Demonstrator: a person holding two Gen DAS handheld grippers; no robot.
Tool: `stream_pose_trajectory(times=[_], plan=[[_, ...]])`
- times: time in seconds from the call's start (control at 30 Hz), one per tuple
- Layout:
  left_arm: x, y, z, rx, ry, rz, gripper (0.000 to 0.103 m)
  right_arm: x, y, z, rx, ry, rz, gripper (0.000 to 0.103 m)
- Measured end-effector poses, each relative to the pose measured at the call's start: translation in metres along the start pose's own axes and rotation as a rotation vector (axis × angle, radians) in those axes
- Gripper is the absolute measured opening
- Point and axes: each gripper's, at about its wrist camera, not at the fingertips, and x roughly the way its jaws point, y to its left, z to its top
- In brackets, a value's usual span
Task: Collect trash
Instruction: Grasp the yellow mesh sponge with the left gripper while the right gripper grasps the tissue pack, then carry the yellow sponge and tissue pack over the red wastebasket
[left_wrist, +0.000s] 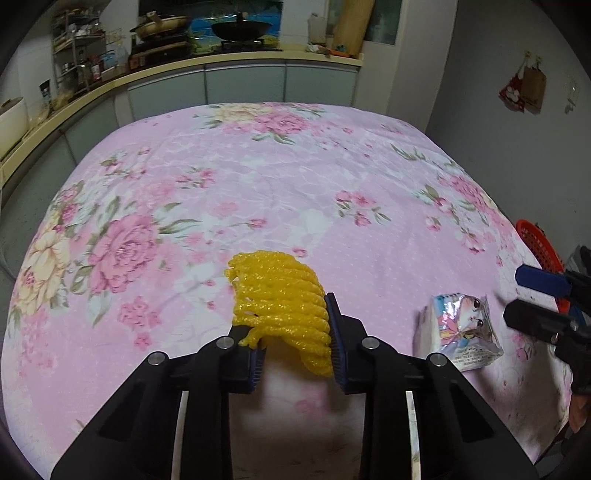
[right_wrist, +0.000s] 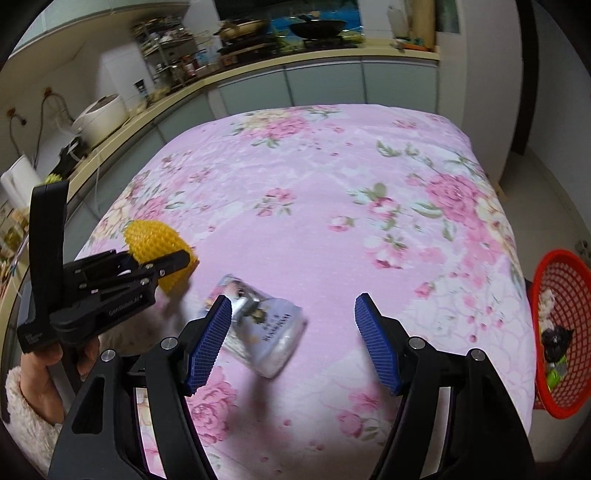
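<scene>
Pinching a yellow foam net between its blue pads, the left gripper has its jaws pressed onto the net's two sides, w/ the net bulging up and fwd past the fingertips. Under it lies the pink floral cloth covering the table. Off to this gripper's right, near it, a shiny snack packet w/ a cartoon print lies flat on the cloth.

Right gripper is spread wide, nothing between the pads. Its left pad is just beside the packet (touching or not, can't tell, pic is blurred there), which lies partly inside the gap, toward the left finger. Further left, the other gripper w/ the net. Well out to the right, past the cloth's edge and lower, a red mesh basket w/ some scraps inside. Kitchen counter w/ pans at the back.
</scene>
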Motion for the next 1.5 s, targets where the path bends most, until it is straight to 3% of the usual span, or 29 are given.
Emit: stream_pose_trajectory(times=[0.2,0.6,1.0,1.5], plan=[[-0.009,0.017,0.001,-0.042,-0.022,0.022,0.028,0.019,0.021,0.002,-0.064,0.023,-0.001,0.085],[-0.016,0.034,-0.005,-0.086,-0.031,0.041,0.028,0.050,0.036,-0.004,-0.084,0.050,-0.057,0.085],[-0.016,0.030,-0.007,-0.084,-0.028,0.048,0.028,0.045,0.026,-0.008,-0.065,0.059,-0.031,0.062],[-0.030,0.011,0.005,-0.044,-0.062,0.050,0.028,0.002,-0.003,0.009,0.004,-0.052,-0.061,0.060]])
